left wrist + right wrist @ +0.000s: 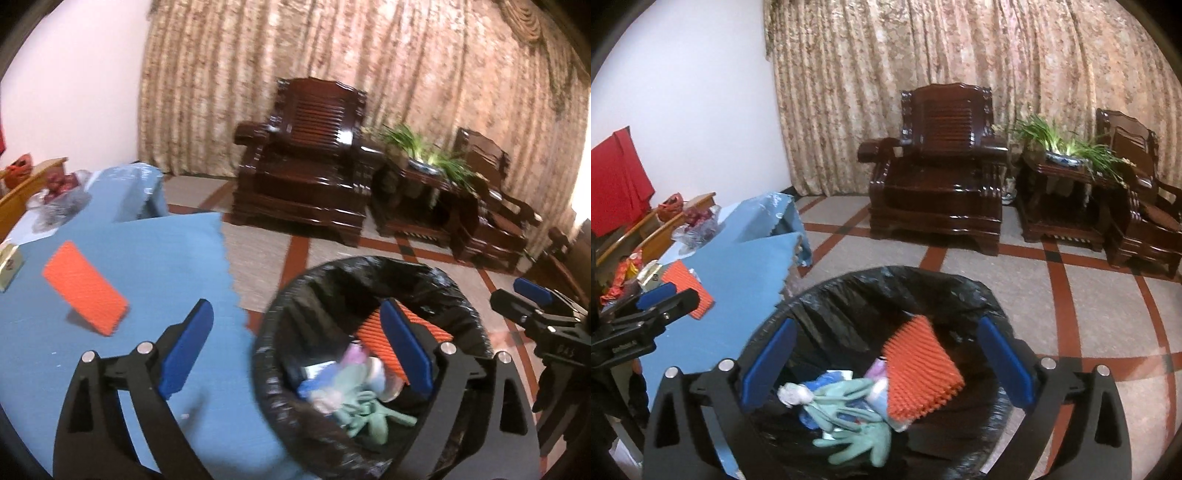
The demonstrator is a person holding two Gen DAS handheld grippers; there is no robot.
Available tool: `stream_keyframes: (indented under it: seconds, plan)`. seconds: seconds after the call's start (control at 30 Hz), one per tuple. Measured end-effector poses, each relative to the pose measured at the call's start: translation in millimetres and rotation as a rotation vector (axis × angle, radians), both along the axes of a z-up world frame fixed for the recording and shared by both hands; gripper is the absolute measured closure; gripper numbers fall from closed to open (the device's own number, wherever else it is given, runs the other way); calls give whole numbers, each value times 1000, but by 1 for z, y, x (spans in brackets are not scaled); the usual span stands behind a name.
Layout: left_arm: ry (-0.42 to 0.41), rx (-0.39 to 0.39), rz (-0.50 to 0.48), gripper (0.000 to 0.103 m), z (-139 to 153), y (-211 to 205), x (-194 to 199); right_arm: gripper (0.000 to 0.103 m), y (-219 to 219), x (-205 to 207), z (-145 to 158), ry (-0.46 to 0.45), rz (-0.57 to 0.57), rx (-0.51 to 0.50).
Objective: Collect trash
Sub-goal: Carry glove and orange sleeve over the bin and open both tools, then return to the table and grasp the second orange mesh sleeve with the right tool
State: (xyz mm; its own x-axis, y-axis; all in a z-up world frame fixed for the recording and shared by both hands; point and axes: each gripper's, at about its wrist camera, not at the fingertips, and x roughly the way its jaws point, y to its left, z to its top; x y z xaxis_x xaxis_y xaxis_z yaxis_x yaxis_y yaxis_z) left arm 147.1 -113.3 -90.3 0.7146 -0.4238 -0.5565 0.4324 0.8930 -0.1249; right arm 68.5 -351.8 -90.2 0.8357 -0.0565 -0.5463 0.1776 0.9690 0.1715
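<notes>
Inside lined bin (pixel 849 295): orange pad (pixel 919 369), green glove (pixel 857 435).

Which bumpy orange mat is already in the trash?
The orange ridged mat leaning inside the black-lined bin; the other orange ridged mat lies on the blue tablecloth.

left gripper (pixel 295 354): black plastic frame with triangular cut-outs | blue rectangular pads on both fingers (pixel 188 350) | round silver screws at linkage pivots || right gripper (pixel 886 365): matched it, black linkage arms, blue pads, silver pivot screws | small pale lettering on its black body, seen from left wrist, unreadable
</notes>
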Motion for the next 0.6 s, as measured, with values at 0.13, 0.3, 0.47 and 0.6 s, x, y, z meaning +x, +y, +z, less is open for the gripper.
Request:
stream_keyframes:
  seconds: [0.13,0.3,0.47,0.6]
  plan:
    - [-14,-9,74,13,11,35,-3,6,20,8,7,-18,43,-5]
    - [-35,-3,152,13,22,77,-6,6,51,22,14,-34,109,-3]
    - [-45,-1,226,13,28,115,-8,6,88,39,18,-42,190,-9]
    - [-45,4,282,13,29,144,-8,6,115,54,21,-51,249,-19]
